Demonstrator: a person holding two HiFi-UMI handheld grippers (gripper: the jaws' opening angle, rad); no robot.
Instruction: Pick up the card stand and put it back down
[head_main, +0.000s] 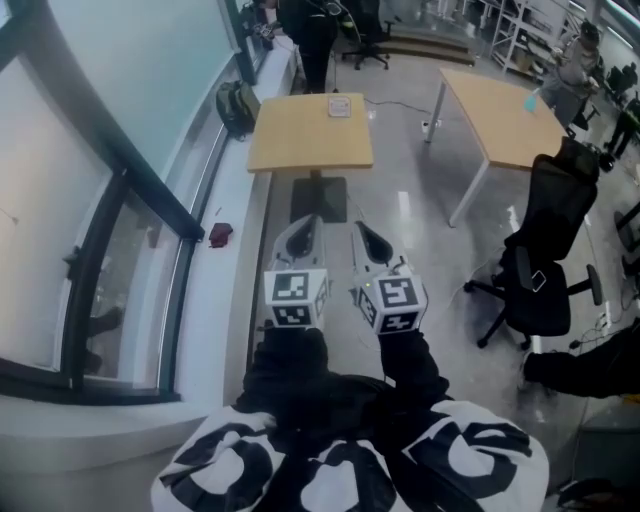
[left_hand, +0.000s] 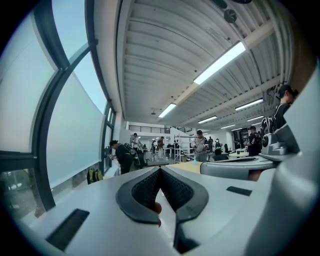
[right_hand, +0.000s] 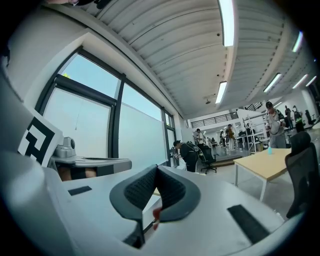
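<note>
Right now my left gripper (head_main: 305, 228) and right gripper (head_main: 362, 232), at lower centre, are both closed and empty. The card stand (head_main: 340, 106) sits at top centre on the wooden table (head_main: 300, 145), well apart from them. If I reach it with the jaws together, I'd probably knock it over.

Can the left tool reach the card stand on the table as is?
Probably not: the left tool is shut and held short of the table, and the card stand sits near its far edge. Nothing blocks the way.

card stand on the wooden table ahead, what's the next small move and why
Probably walk toward the wooden table: the card stand sits on it well ahead of the left gripper and right gripper, both shut and empty.
</note>
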